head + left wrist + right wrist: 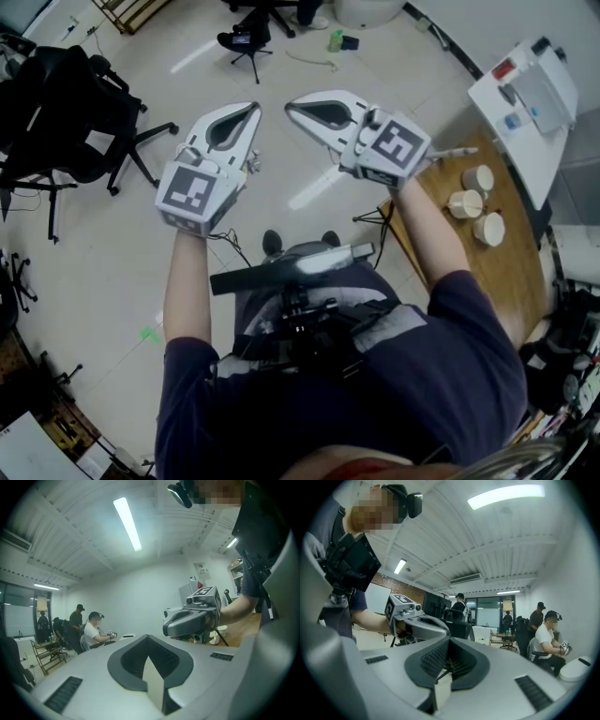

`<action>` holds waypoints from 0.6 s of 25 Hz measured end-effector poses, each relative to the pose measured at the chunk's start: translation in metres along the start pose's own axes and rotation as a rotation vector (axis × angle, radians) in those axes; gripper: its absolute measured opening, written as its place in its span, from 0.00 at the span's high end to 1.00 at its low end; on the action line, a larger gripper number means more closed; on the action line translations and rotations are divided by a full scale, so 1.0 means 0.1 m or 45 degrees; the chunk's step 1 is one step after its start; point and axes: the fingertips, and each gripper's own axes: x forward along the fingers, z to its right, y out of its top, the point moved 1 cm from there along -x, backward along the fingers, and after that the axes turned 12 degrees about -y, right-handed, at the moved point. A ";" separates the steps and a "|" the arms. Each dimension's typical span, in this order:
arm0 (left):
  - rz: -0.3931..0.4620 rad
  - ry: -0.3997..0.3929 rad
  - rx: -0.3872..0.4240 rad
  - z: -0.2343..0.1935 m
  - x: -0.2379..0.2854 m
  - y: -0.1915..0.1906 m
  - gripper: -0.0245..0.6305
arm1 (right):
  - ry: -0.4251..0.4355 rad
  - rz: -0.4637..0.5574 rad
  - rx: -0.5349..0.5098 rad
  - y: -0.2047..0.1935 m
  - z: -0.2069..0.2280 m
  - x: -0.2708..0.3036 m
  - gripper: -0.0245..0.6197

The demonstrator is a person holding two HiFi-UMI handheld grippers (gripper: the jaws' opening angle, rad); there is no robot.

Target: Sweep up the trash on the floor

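At upper centre the left gripper [253, 110] and right gripper [291, 107] sit shut, empty — we should open 1 before reaching for anything.

The left tongs [251, 112] and right tongs [292, 107], both closed with nothing in them, are held side by side above the pale floor [112, 272], tips nearly meeting. Three white cups [464, 202] stand on the wooden desk [497, 272] at right. A black office chair [66, 117] sits far left.

An office-like lab: a swivel chair [80, 117], a wooden table [489, 274], a strip light [127, 524].
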 end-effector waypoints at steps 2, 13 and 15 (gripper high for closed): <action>-0.001 -0.001 0.000 0.00 0.00 0.00 0.96 | -0.001 0.001 0.003 0.00 0.01 0.00 0.95; -0.001 0.005 0.014 -0.04 0.10 0.02 0.96 | 0.000 0.005 -0.006 0.02 0.07 0.03 0.95; 0.002 0.006 0.022 -0.05 0.13 0.01 0.96 | 0.001 0.003 -0.010 0.00 0.08 0.03 0.95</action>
